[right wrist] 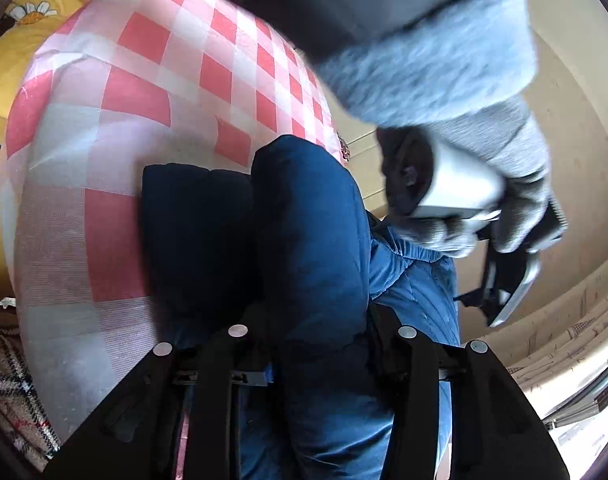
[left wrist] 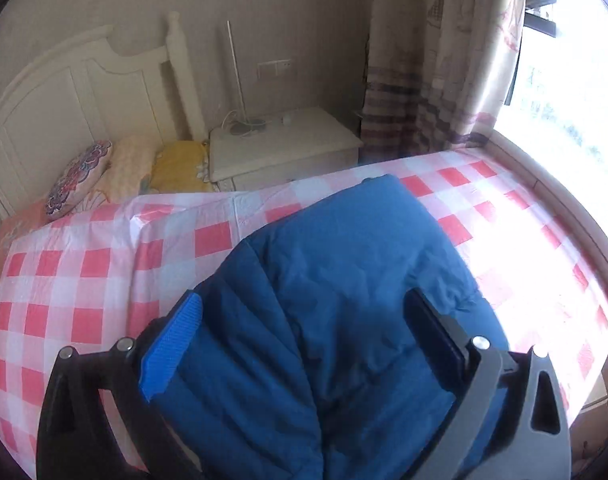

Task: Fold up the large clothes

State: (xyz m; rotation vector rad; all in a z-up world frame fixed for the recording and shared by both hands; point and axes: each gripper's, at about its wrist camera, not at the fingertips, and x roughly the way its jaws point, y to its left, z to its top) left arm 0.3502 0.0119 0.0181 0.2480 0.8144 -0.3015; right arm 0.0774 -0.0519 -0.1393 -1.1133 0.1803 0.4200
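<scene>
The blue padded jacket (left wrist: pixel 343 280) is kept on the checked bed (left wrist: pixel 84 280) for folding; the left claw (left wrist: pixel 304 340) is spread wide, while the right claw (right wrist: pixel 319 320) seems clenched on a bunched fold.

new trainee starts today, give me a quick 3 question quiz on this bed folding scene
1. True or false: the left gripper has its jaws spread wide over the blue padded jacket.
2. Which pattern covers the bed under the jacket: A) red and white checked sheet, B) plain green, C) black stripes?
3. Fill in: beside the headboard stands a white ____.

Key: 1 true. 2 A. 3 nightstand. The right gripper has a thick fold of jacket between its fingers; whether it pinches is unclear.
</scene>
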